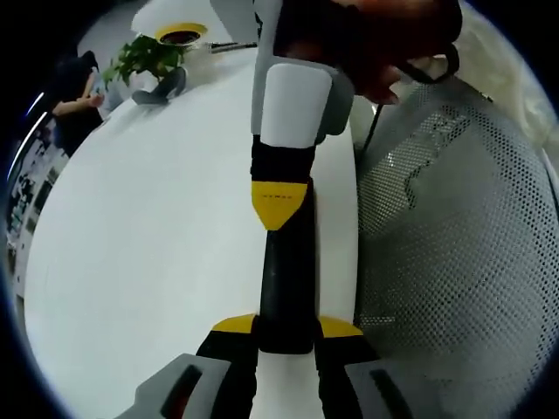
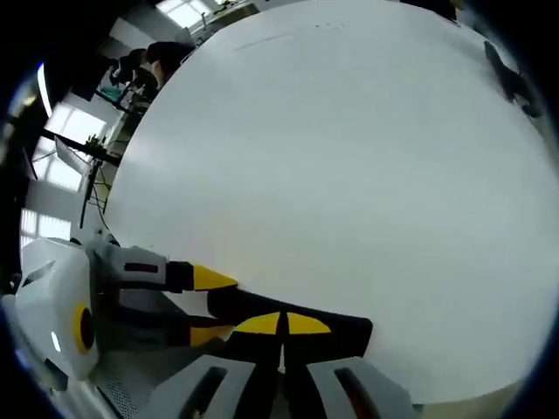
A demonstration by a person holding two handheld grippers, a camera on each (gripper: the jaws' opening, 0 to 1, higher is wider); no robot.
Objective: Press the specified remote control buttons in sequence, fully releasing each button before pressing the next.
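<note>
A long black remote (image 1: 286,279) lies lengthwise over the white table (image 1: 148,244), near its edge. My left gripper (image 1: 286,327) is shut on its near end, one yellow tip on each side. My right gripper (image 1: 279,209) comes in from above, its yellow tips shut together and set down on the remote's far part. In the right gripper view, my right gripper (image 2: 282,325) has its joined tips on the remote (image 2: 345,332), and the left gripper (image 2: 210,305) clamps the remote from the left. The buttons are hidden.
A grey mesh chair (image 1: 463,227) stands close to the table's edge on the right. A potted plant (image 1: 148,57), a yellow-rimmed dish (image 1: 181,35) and a grey object (image 1: 166,87) sit at the far end. A small dark item (image 2: 511,78) lies on the table (image 2: 332,157).
</note>
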